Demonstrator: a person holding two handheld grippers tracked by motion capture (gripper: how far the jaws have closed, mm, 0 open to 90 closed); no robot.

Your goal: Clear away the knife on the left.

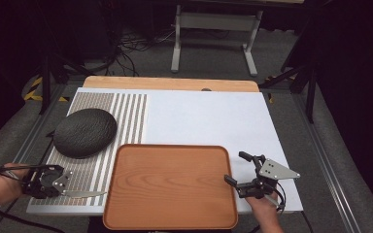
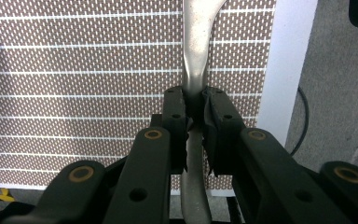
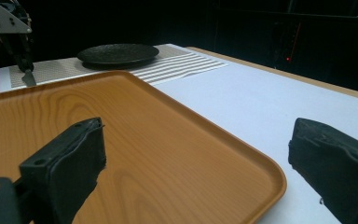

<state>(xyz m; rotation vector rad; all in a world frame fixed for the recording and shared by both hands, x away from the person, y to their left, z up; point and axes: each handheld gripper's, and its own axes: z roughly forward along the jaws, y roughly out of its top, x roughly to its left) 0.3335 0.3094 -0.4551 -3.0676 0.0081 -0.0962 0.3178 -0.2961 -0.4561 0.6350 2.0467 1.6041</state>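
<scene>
My left gripper [image 1: 67, 189] [image 2: 193, 95] is shut on the handle of a silver utensil [image 1: 85, 194] [image 2: 196, 51], low over the brown striped placemat [image 1: 126, 116] [image 2: 74, 93] at the front left. The utensil's flat end points right, toward the wooden tray [image 1: 170, 187] [image 3: 121, 121]. My right gripper [image 1: 238, 168] [image 3: 200, 163] stands open at the tray's right edge, one jaw over the tray and one over the white board, with nothing between them. A dark round plate [image 1: 85, 132] [image 3: 118, 53] rests on the placemat behind the left gripper.
The white board [image 1: 209, 119] spreads behind and to the right of the tray. A wooden strip [image 1: 170, 83] runs along the table's far edge. Beyond it, on the grey floor, stand a metal frame [image 1: 213, 29] and some cables.
</scene>
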